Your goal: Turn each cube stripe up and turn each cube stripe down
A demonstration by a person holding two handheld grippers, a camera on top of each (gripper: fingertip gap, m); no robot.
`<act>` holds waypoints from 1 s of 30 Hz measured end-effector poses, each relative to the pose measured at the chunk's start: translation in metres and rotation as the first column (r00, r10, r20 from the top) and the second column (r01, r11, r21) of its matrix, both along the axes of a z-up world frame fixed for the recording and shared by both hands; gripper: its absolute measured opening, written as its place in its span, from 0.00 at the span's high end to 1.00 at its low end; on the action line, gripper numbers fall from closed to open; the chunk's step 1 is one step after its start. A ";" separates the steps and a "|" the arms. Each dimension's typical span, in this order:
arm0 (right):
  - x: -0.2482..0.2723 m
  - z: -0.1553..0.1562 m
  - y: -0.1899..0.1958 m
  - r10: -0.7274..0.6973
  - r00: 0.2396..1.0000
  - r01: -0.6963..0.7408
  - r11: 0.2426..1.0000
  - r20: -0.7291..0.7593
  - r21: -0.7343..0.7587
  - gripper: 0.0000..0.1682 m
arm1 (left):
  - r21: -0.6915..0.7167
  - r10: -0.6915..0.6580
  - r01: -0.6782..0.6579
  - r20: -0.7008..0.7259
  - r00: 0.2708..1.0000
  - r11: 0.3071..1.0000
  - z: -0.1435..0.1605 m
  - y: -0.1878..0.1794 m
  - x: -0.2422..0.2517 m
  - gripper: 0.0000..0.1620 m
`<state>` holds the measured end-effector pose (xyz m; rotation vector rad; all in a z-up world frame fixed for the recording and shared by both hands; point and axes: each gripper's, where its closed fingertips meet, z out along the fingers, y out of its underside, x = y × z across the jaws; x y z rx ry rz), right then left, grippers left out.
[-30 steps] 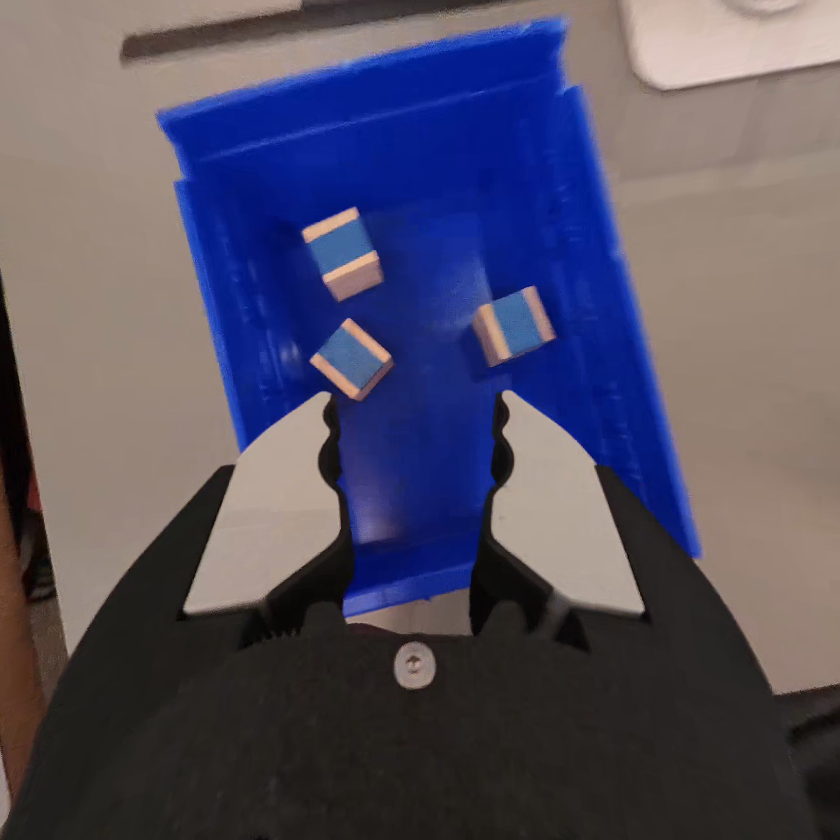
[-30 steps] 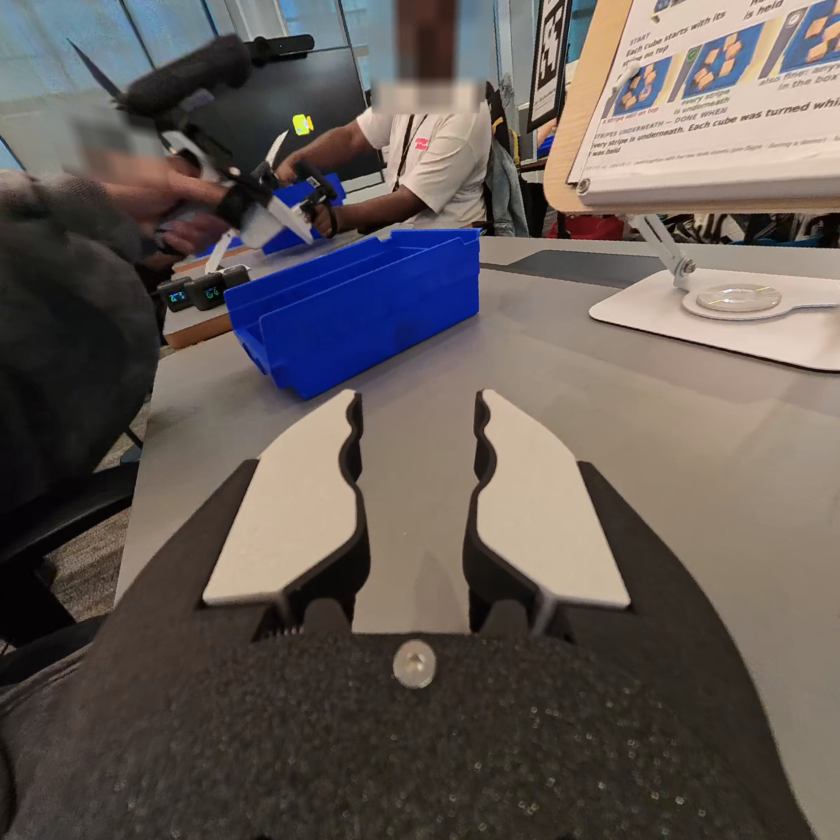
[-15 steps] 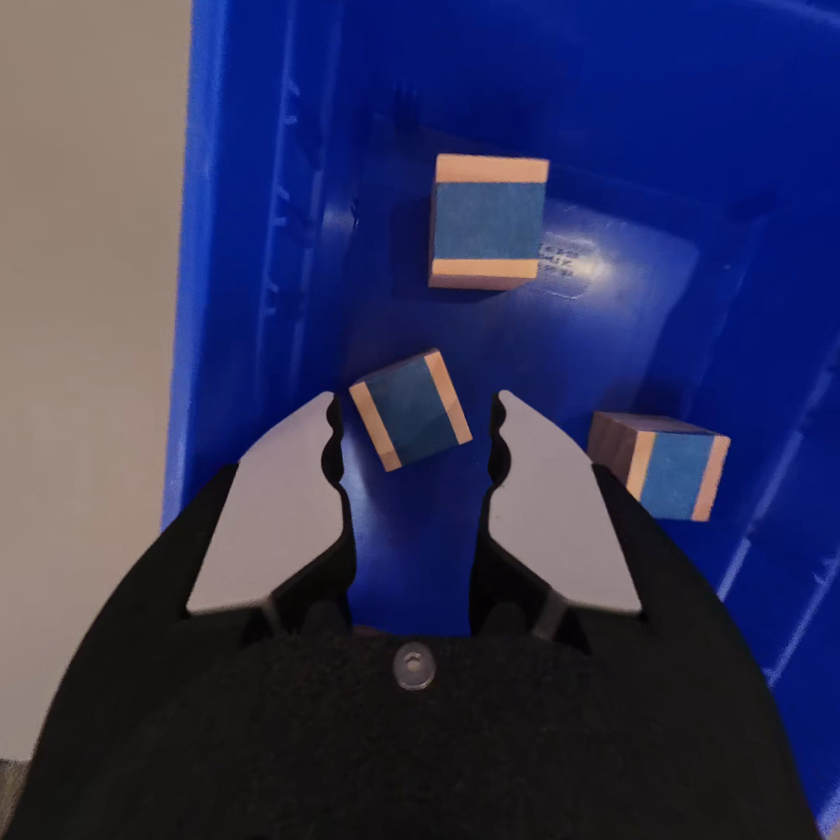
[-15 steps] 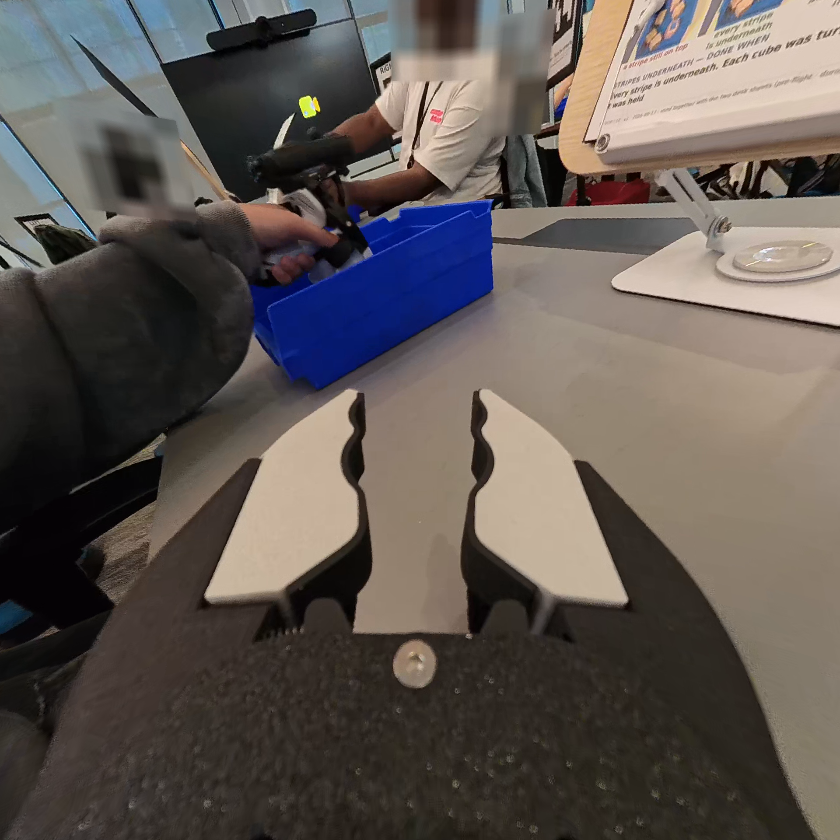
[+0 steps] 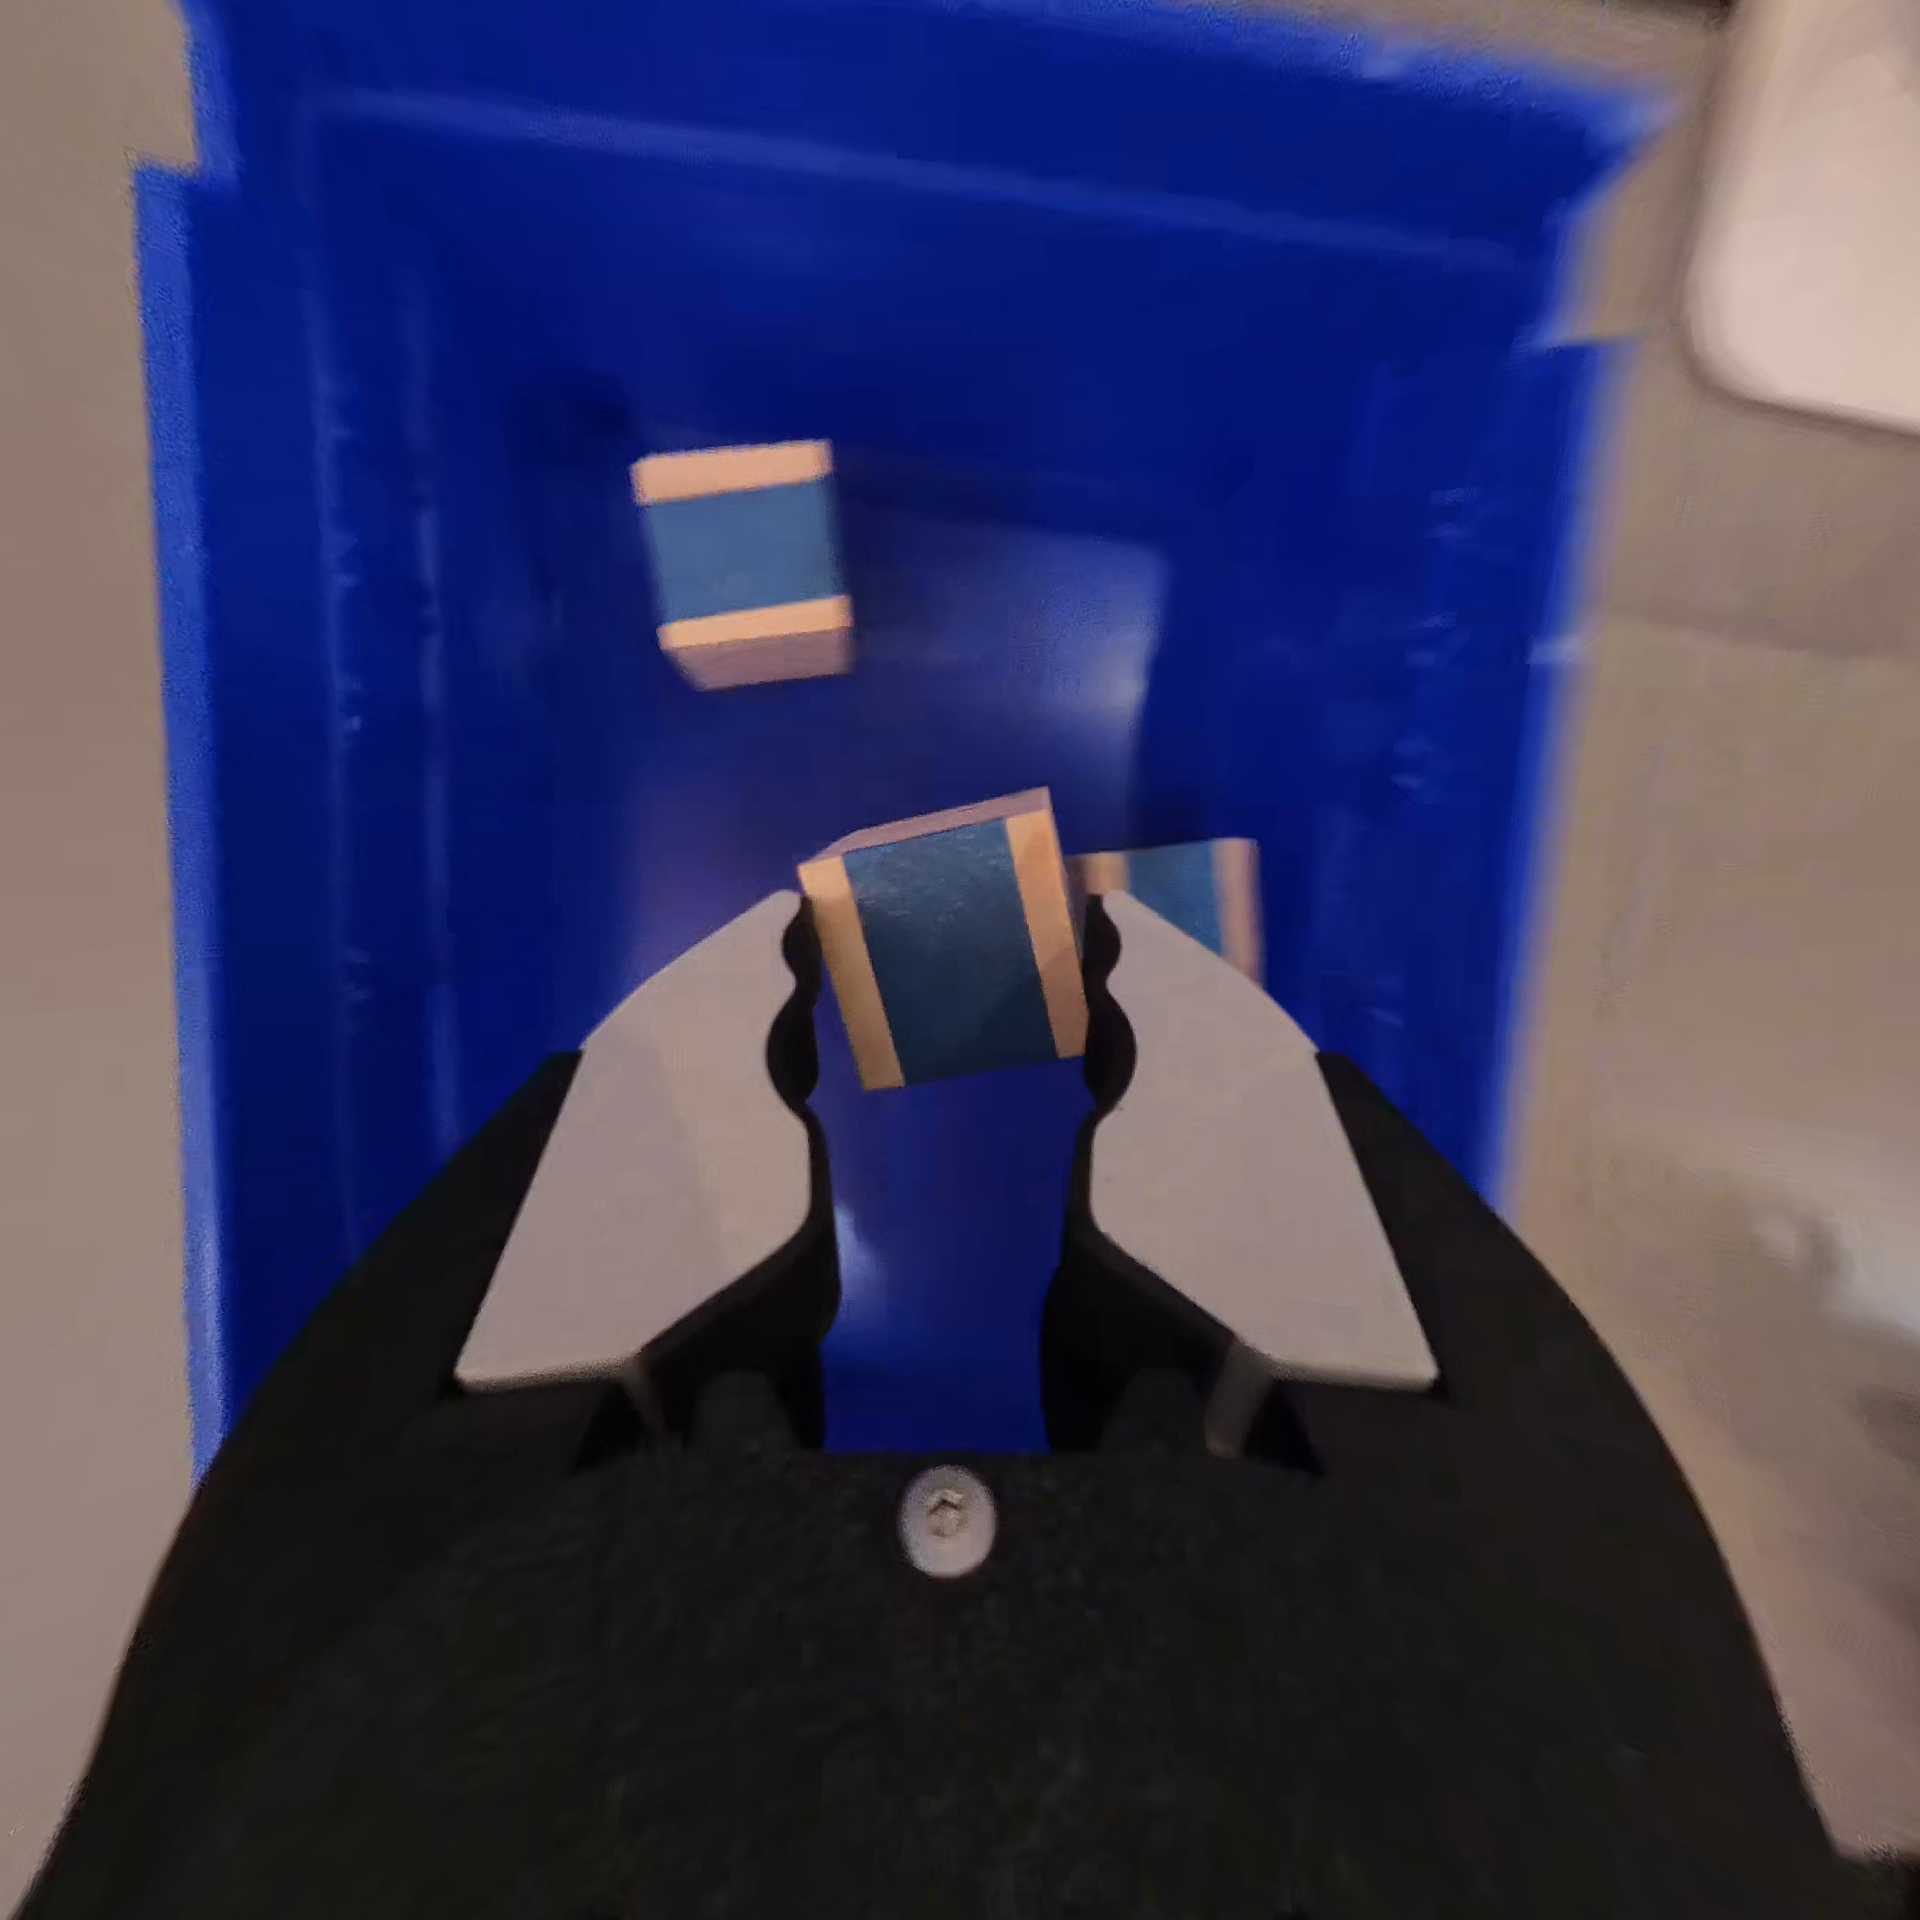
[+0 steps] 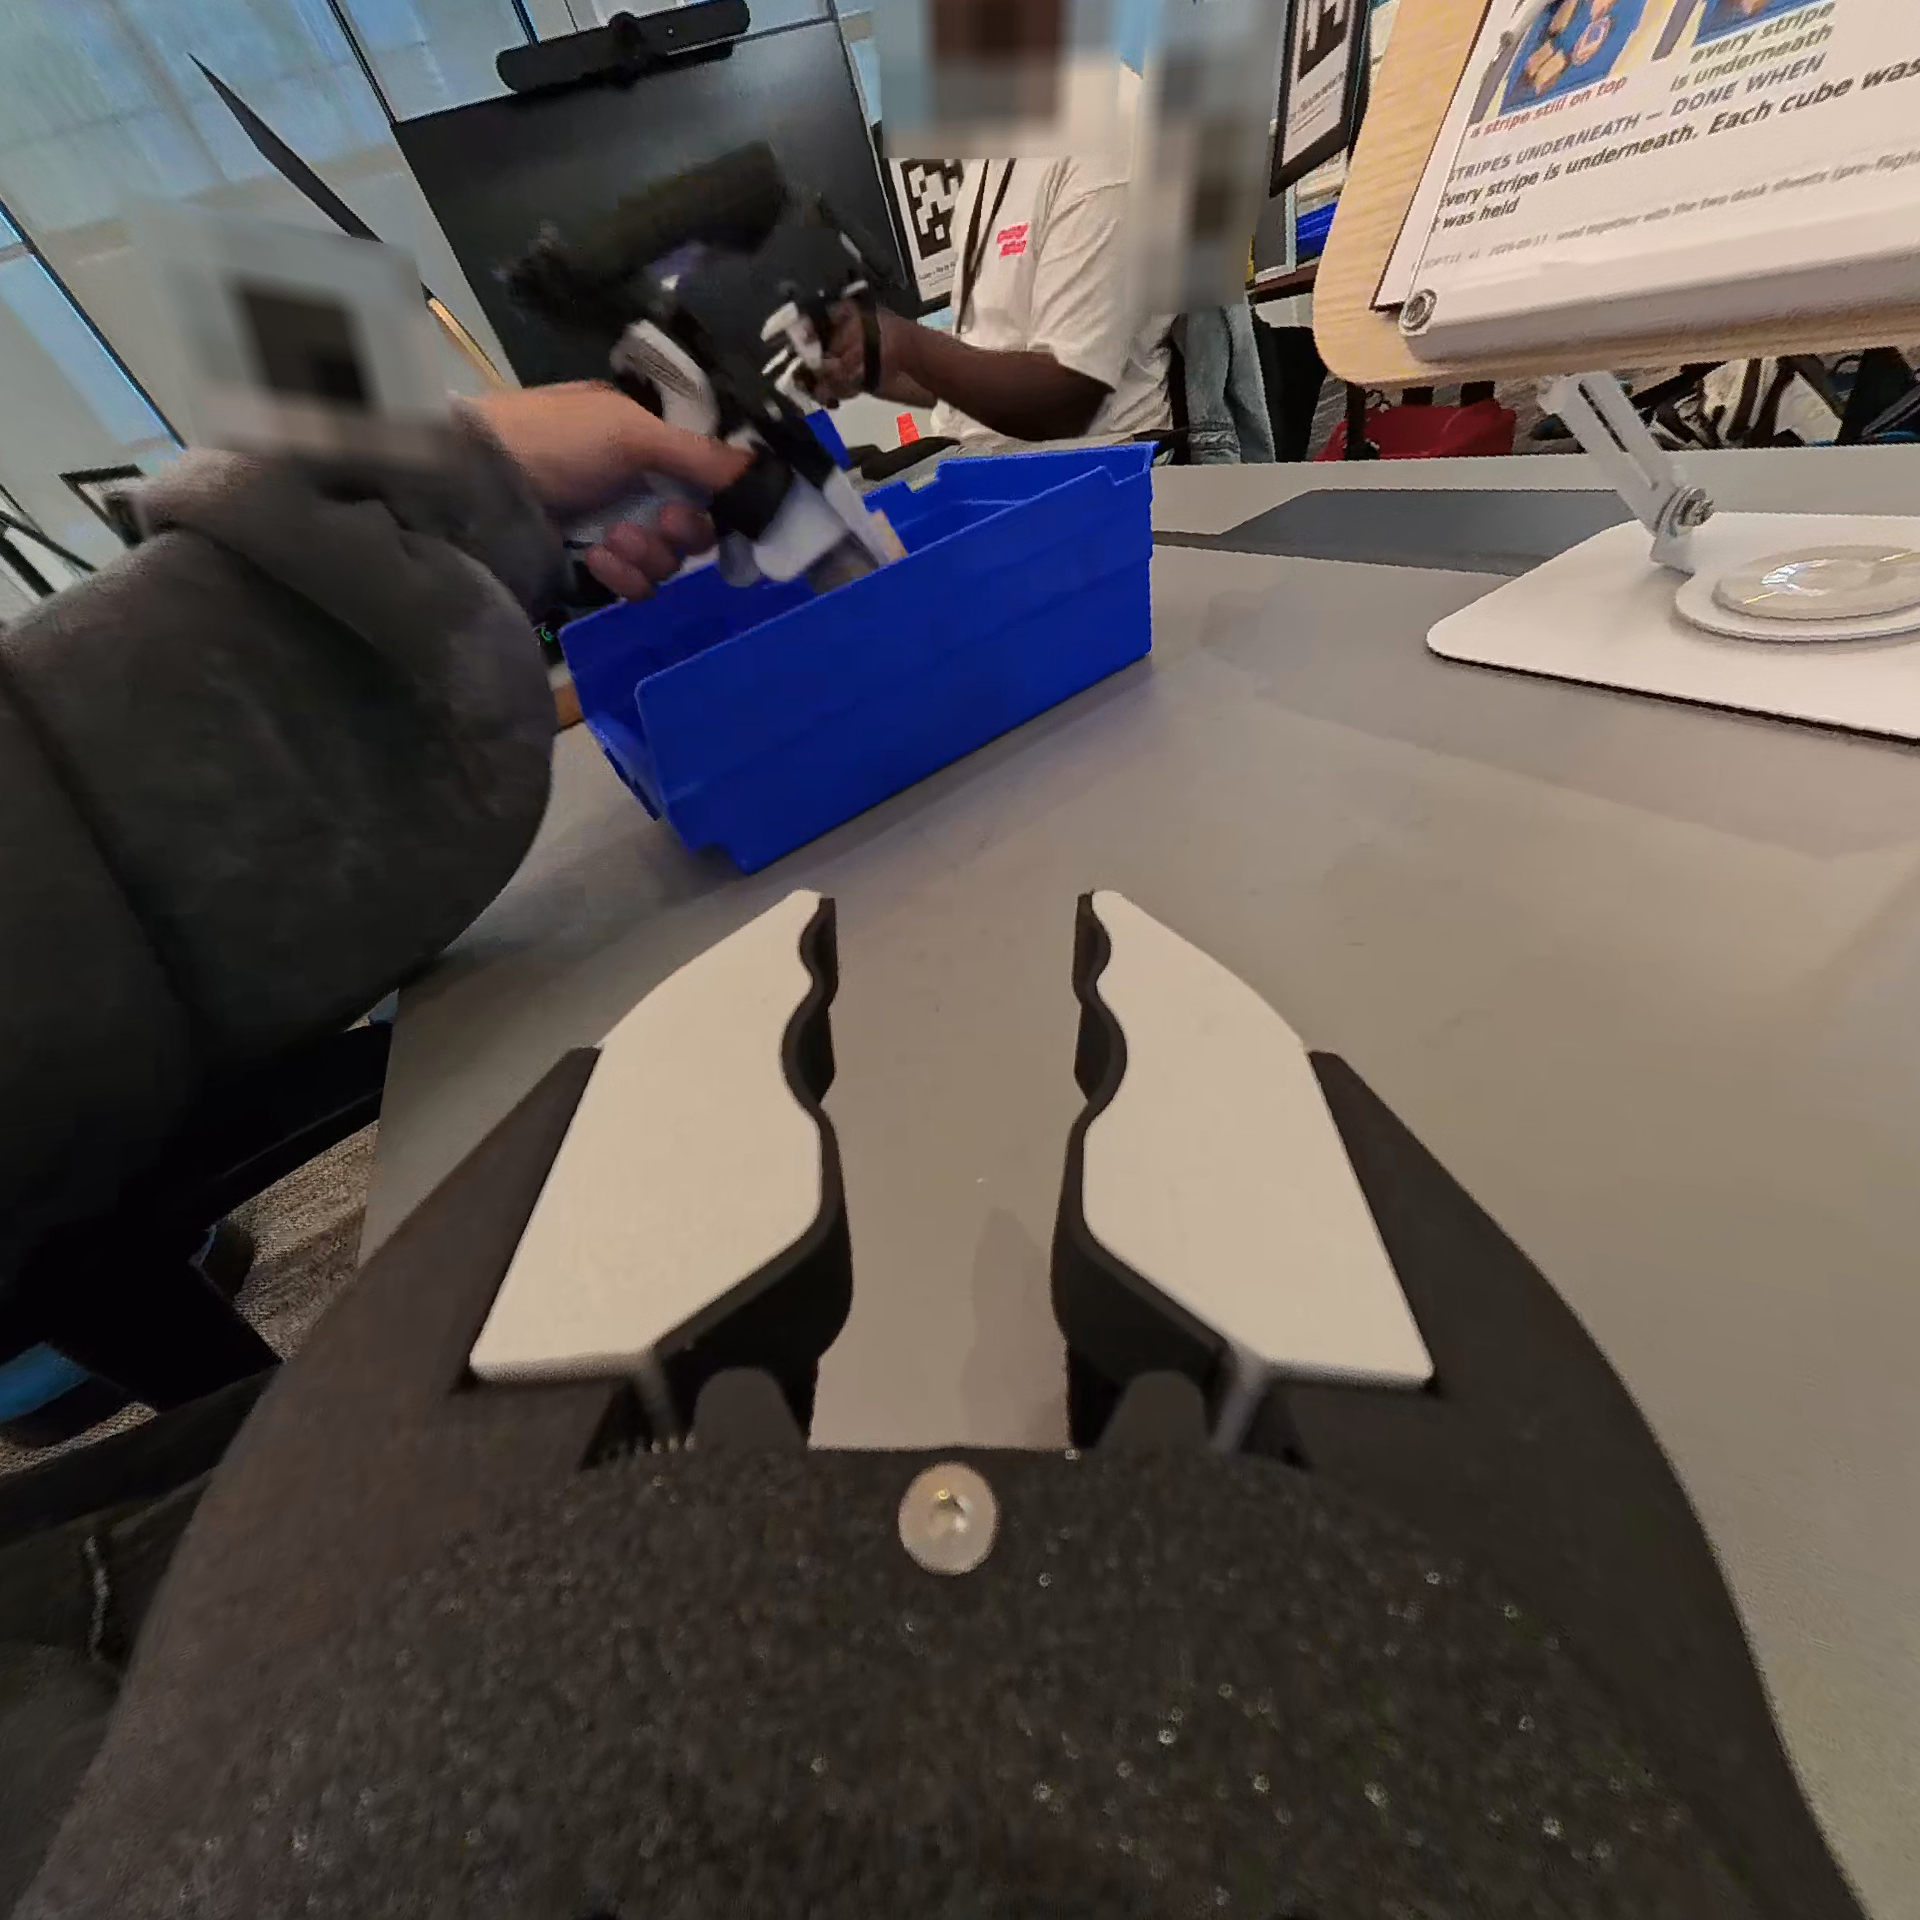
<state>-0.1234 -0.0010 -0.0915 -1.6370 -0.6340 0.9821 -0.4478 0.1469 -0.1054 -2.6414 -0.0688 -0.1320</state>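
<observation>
A blue bin holds wooden cubes, each with a blue stripe. My left gripper is shut on one cube, held tilted above the bin floor with its stripe facing the camera. A second cube lies farther in, stripe up. A third cube is partly hidden behind the right finger. In the right wrist view, my right gripper is open and empty over the grey table, short of the bin. The left gripper reaches into the bin there.
A white stand base with a tilted instruction board sits to the right of the bin. A grey sleeve fills the left side. Another person in a white shirt sits at a table behind.
My left gripper has closed on the near cube and lifted it off the bin floor, pulling back from the bin. My right gripper has stayed open and shifted only slightly.
</observation>
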 end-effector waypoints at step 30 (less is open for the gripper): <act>0.019 0.028 0.002 0.055 0.952 -0.076 0.995 -0.300 -0.059 0.70 | 0.559 -0.619 0.464 0.785 -0.030 0.687 0.066 -0.156 0.325 0.71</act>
